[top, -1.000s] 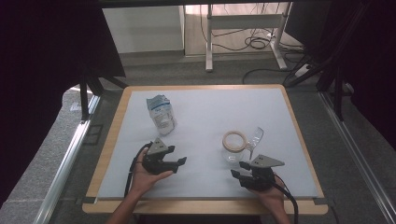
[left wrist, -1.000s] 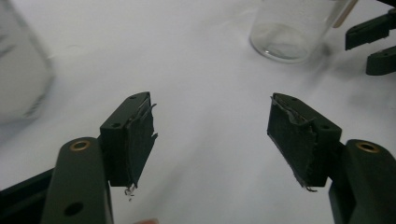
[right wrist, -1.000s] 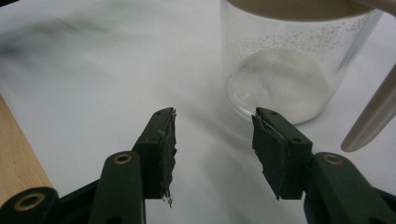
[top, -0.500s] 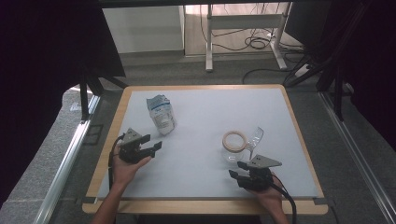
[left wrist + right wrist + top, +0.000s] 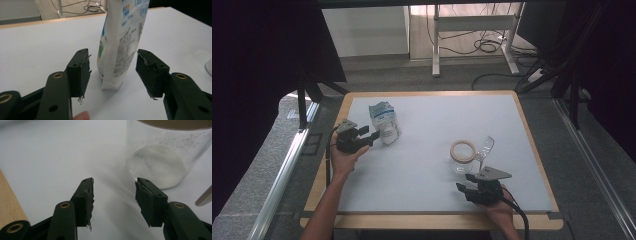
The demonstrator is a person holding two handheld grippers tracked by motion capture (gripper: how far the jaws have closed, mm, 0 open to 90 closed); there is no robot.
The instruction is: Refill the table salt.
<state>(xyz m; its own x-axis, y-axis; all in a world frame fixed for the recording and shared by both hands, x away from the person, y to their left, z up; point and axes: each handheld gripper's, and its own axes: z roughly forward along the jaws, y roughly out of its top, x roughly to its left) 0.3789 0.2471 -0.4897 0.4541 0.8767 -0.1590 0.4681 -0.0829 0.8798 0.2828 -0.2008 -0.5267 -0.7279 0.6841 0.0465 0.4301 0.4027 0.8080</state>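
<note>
Left gripper view | pouch [image 5: 120, 45] upright between closing fingers [image 5: 80, 72], untouched | right gripper [image 5: 113, 195] open, empty, before jar [image 5: 162, 152]

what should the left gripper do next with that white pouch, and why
Probably ease a little further forward, then finish closing. In the left gripper view the standing pouch sits between the jaws of the left gripper, which have just been closing, but there are gaps on both sides and neither pad presses on it. Closing now might catch only its near edge.
</note>
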